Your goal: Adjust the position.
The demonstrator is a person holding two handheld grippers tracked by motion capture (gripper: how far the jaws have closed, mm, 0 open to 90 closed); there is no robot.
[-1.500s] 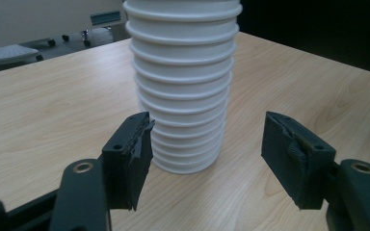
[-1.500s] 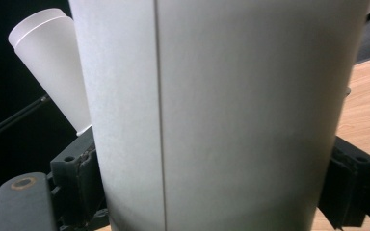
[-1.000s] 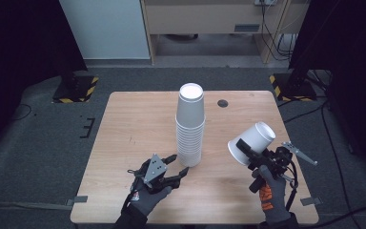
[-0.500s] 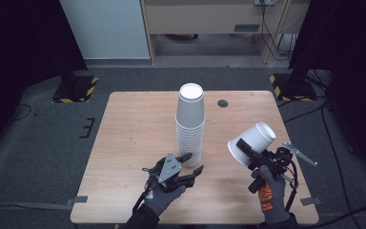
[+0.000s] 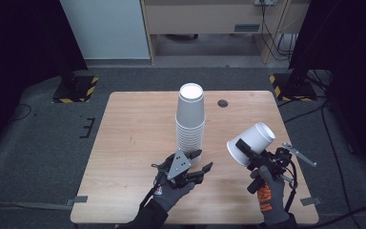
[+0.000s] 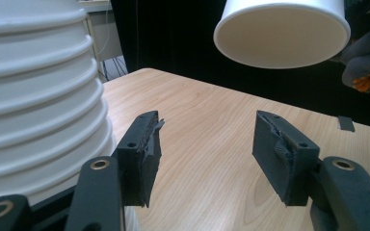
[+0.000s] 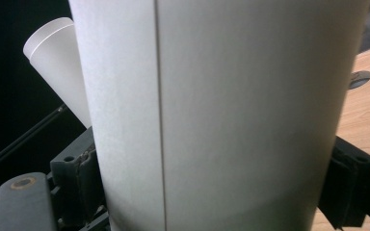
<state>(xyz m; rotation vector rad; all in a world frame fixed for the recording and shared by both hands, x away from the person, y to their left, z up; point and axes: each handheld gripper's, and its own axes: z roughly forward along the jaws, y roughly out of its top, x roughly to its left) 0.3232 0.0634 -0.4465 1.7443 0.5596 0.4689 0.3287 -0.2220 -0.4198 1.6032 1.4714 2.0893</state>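
A tall stack of white paper cups (image 5: pixel 190 119) stands upside down in the middle of the wooden table (image 5: pixel 133 143). My left gripper (image 5: pixel 201 161) lies low at the stack's near right base, jaws open, with nothing between them. In the left gripper view the stack (image 6: pixel 33 96) is just left of the left gripper (image 6: pixel 207 144). My right gripper (image 5: pixel 249 149) is raised over the table's right side, shut on a single white cup (image 5: pixel 250 142) that is tilted with its mouth toward the left. In the right gripper view that cup (image 7: pixel 221 110) sits between the fingers (image 7: pixel 74 178).
A dark round grommet (image 5: pixel 223 103) sits in the table behind the stack. Yellow-and-black striped stand bases rest on the floor at the far left (image 5: pixel 76 88) and far right (image 5: pixel 290 86). Bare wood lies left of the stack.
My left gripper has slid to the right, up to the base of the cup stack. The right gripper and its cup have stayed put.
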